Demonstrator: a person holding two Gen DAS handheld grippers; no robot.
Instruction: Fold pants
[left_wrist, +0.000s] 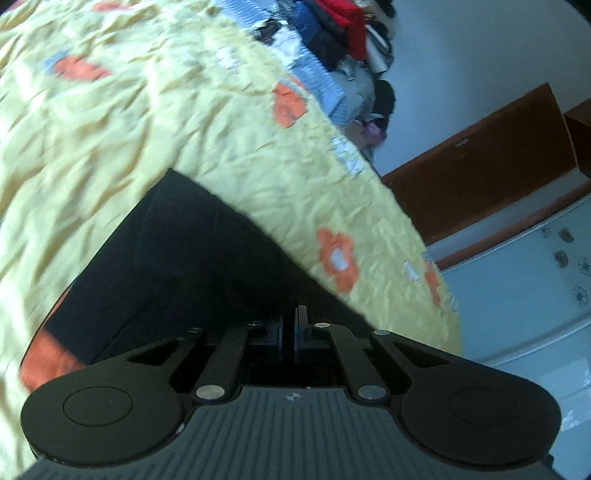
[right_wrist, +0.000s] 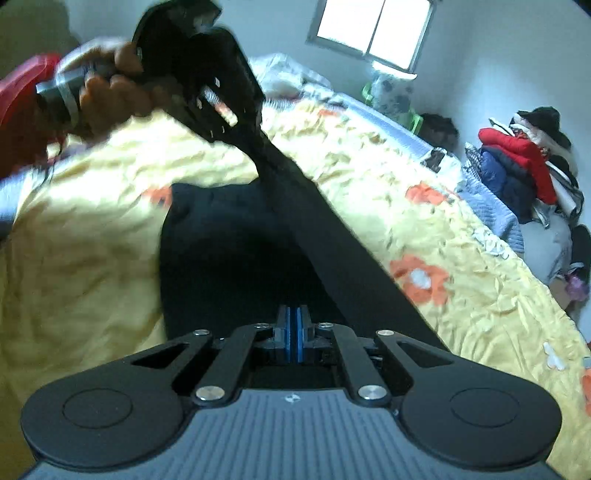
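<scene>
The bed (right_wrist: 461, 295) fills the view under its yellow flowered cover, and the black pants (right_wrist: 229, 251) lie spread on it. One strip rises taut to the left tongs (right_wrist: 258, 147), pinched closed on an edge. The right tongs (right_wrist: 293, 332) are clamped on fabric too. Soft, light, floppy cloth, I'd say: grip hems or waistband corners.

**A bedroom at home**

A bed (right_wrist: 461, 295) spread with a rumpled yellow bedspread (left_wrist: 129, 129) printed with orange flowers fills the space ahead of the jaws. Beyond it, to the right, clothes (right_wrist: 524, 166) lie heaped against a pale wall. A window (right_wrist: 373, 29) glows above the far side of the bed; wooden furniture (left_wrist: 487, 162) stands right of the jaws.
</scene>
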